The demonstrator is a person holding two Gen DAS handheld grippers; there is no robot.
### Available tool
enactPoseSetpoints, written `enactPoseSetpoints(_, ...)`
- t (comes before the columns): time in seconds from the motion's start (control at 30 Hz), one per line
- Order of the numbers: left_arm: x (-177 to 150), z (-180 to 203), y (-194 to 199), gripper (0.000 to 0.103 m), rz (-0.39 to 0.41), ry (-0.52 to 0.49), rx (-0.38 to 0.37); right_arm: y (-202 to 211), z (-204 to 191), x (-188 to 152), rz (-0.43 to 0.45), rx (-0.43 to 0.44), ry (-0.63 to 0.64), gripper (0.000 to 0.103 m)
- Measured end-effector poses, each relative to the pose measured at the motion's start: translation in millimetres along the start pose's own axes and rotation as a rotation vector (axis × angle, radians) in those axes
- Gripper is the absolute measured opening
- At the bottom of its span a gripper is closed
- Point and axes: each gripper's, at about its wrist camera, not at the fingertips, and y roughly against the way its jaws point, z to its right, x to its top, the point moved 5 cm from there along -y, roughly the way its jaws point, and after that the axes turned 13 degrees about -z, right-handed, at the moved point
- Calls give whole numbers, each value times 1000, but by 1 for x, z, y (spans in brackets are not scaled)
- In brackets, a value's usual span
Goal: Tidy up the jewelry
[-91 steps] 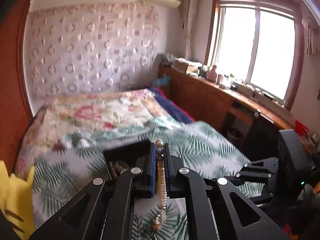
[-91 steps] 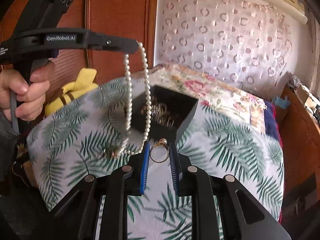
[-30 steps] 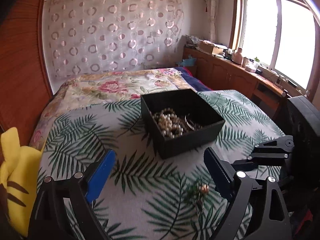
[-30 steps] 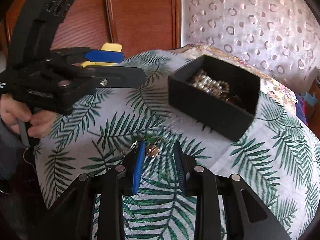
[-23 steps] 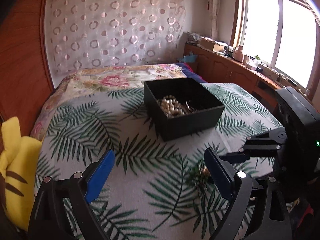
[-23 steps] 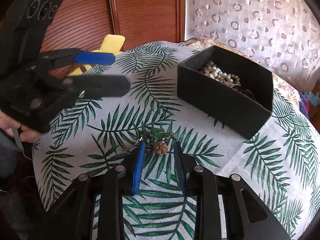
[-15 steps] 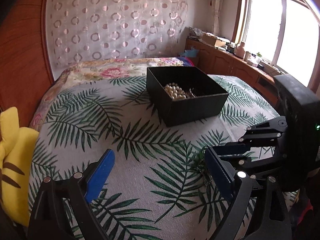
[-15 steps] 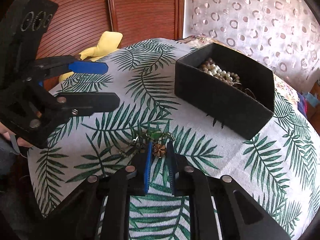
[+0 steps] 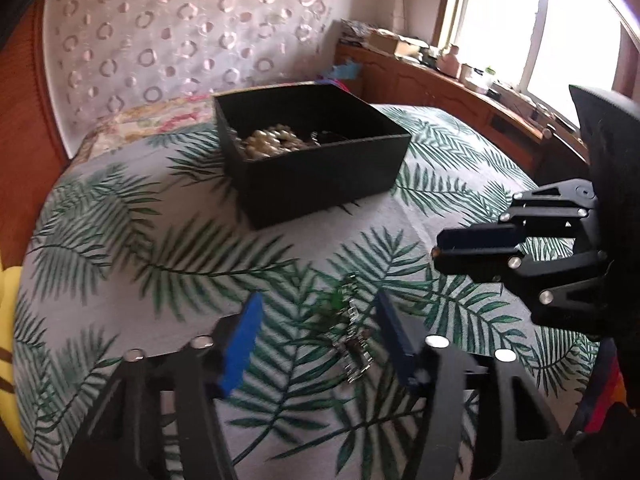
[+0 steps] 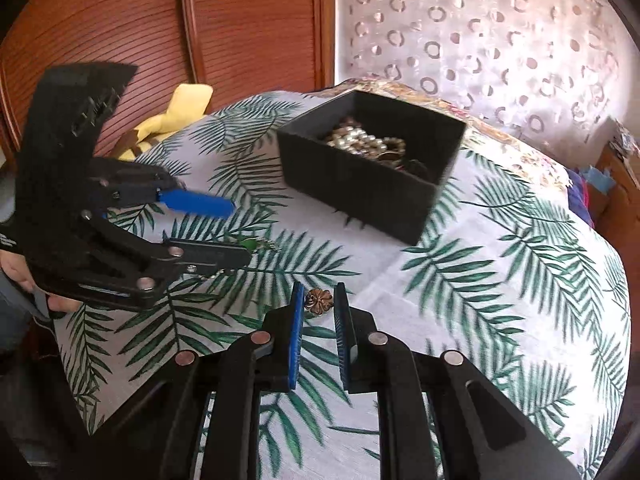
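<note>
A black jewelry box (image 9: 316,176) (image 10: 360,184) on the palm-leaf bedspread holds a pearl necklace (image 9: 272,142) (image 10: 356,138) and other pieces. A green-and-silver chain (image 9: 348,328) lies on the cloth between the pads of my open left gripper (image 9: 320,320), which hovers low over it; the chain's green bead shows in the right wrist view (image 10: 250,245). My right gripper (image 10: 319,302) is shut on a small brown flower-shaped piece (image 10: 319,300), held just above the cloth. The left gripper appears at left in the right wrist view (image 10: 224,232).
A yellow plush toy (image 10: 176,116) lies at the bed's left edge by the wooden wardrobe (image 10: 200,32). A floral quilt (image 10: 500,136) lies beyond the box. A wooden sideboard (image 9: 460,92) runs under the window at right.
The left gripper dropped the pearl necklace into the box, then came down over the chain and narrowed its jaws. The right gripper closed on the brown flower piece and lifted it.
</note>
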Motion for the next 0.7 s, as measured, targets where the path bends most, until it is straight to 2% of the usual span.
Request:
enactPoseSetpoints(0.03,2,1,-2,43,-2,-4,2,4,3,-3,4,-1,-3,16)
enactPoseSetpoints(0.07,4,2,-3,34,-1,-11,4,6,5,-3,10,-2,-6,16)
enactPoseSetpoints(0.13,6,6,-6,7,-14,-32,5,10,6,-3,17,-3,-8,16)
enactPoseSetpoints(0.2,8,12,-3,7,-10,-55,-17,15,7,-1,29,-4,-7,16)
enactPoseSetpoints(0.37,19,16,16,7,47,-61,-8,25,9,11,66,-11,-15,16)
enactPoseSetpoints(0.7,72,1,68,7,185,-23,1,48,27,52,159,-38,-49,16)
